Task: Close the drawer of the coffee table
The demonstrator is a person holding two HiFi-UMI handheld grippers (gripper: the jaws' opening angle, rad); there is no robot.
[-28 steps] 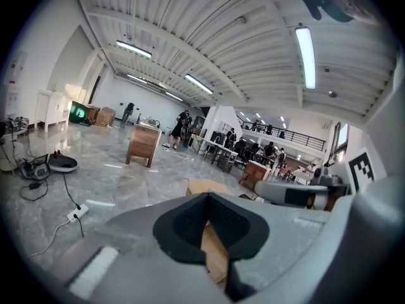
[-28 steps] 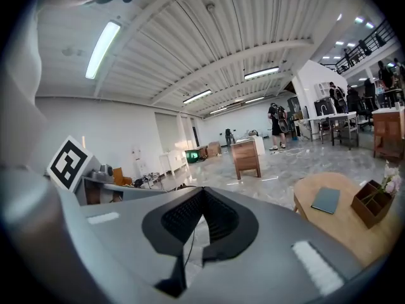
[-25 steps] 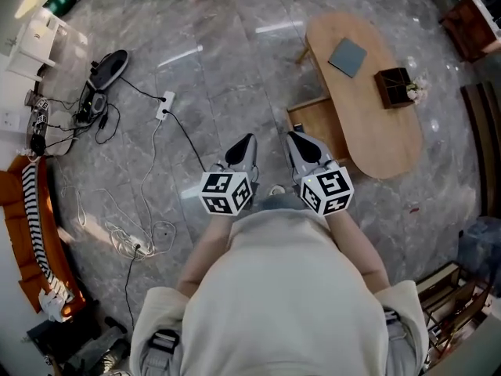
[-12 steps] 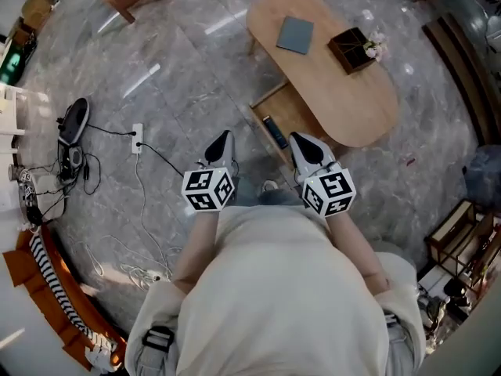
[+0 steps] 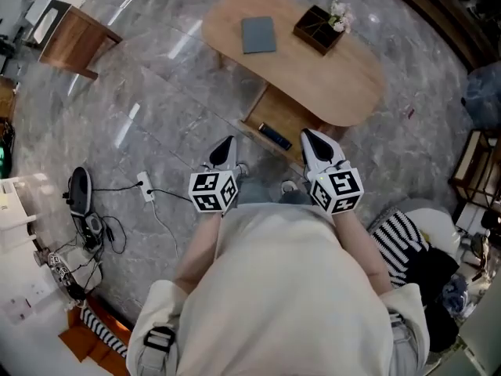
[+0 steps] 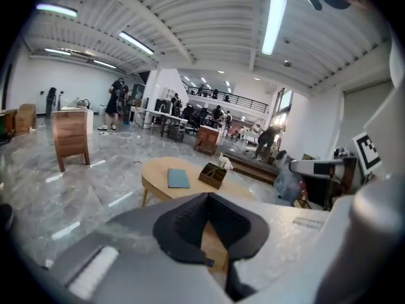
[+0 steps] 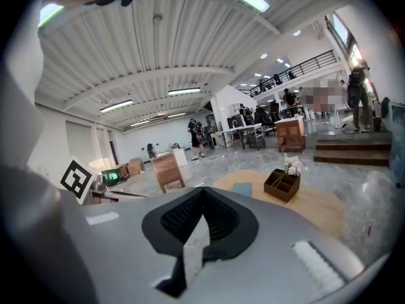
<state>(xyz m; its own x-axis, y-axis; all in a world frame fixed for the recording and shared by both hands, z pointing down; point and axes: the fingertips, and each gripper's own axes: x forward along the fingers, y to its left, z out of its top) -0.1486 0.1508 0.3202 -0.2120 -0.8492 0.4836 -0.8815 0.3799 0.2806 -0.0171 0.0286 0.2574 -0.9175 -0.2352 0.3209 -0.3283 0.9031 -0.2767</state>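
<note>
**Head view.** The oval table [image 5: 354,92] lies across the upper centre of the frame. Its drawer [image 5: 288,113] stands pulled out from the near long edge toward the person, with a dark flat thing [image 5: 275,137] lying along the drawer's front. On the tabletop are a grey-blue pad [image 5: 258,34] and a brown box [image 5: 317,29] with flowers. The left gripper [image 5: 226,142] hangs just below-left of the drawer's front corner. The right gripper [image 5: 311,138] is at the front's right end, and I cannot tell if it touches. Bare grey floor [image 5: 156,108] opens wide to the left, as far as a wooden stand [image 5: 72,39] at upper left. A power strip [image 5: 145,186] and its cable lie at lower left. At the right edge, striped cloth [image 5: 401,232] and clutter close the room in.

**Left gripper view.** The left gripper [image 6: 207,208] has its jaws pressed together, holding nothing. Beyond them is the table [image 6: 155,173], its rounded left edge clear of the floor around it, with the stand [image 6: 71,135] at far left.

**Right gripper view.** The right gripper [image 7: 201,201] has its jaws drawn together and is empty. The table [image 7: 316,208] lies to the right with the box [image 7: 282,185] on it.
</note>
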